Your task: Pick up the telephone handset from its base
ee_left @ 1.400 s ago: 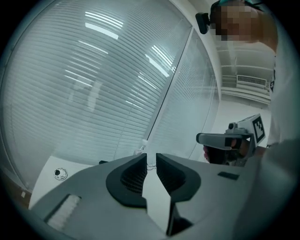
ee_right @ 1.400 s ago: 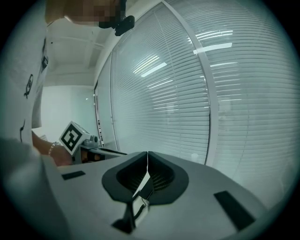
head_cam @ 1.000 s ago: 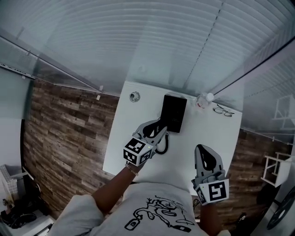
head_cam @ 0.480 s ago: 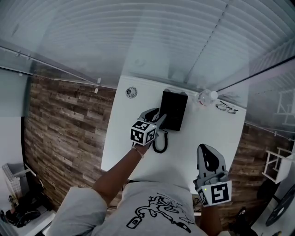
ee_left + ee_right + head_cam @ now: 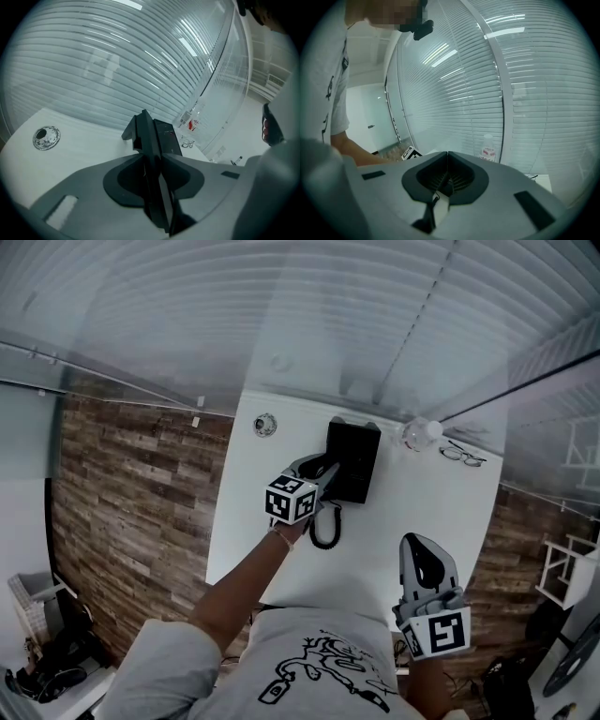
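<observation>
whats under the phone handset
The black telephone base on the white table, its right part showing. The left gripper, whose jaws have just been closing with the handset between them, covers the cradle, so whether handset and base touch is unclear.

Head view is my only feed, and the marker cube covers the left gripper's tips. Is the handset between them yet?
Observer: Yes. In the left gripper view the black handset stands between the left gripper's jaws, which have just been closing and press on both its sides.
Operator: Is the right gripper carrying anything?
Observer: No. The right gripper has its jaws together with nothing between them.
Operator: What is it aimed at?
Observer: A clear bottle with a red label shows just beyond its tips.
</observation>
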Demonstrator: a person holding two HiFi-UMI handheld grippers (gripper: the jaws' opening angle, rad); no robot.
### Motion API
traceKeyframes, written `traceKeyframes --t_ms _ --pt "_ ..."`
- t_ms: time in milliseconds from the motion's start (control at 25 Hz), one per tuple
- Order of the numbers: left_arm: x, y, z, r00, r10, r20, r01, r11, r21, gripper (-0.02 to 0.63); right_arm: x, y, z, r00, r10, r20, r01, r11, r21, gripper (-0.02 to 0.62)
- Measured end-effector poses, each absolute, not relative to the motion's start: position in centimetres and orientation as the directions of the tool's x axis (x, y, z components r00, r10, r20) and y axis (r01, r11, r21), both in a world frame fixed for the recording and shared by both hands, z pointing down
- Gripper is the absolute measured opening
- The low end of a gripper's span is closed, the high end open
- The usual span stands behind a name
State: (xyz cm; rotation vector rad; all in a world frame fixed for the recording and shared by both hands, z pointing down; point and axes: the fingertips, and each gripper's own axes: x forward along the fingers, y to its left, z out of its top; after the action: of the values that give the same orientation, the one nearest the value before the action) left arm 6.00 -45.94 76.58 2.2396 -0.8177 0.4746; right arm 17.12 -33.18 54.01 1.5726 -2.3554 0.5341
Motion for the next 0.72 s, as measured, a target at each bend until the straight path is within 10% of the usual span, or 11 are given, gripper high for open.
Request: traceKeyframes --t_ms 720 --pt "5.0 -43.2 68.3 0.752 -0.495 0.435 -0.659 -0.561 0.502 0.071 17.0 -31.1 49.8 -0.373 -0.865 0.337 -0.928 0.358 -0.107 0.006"
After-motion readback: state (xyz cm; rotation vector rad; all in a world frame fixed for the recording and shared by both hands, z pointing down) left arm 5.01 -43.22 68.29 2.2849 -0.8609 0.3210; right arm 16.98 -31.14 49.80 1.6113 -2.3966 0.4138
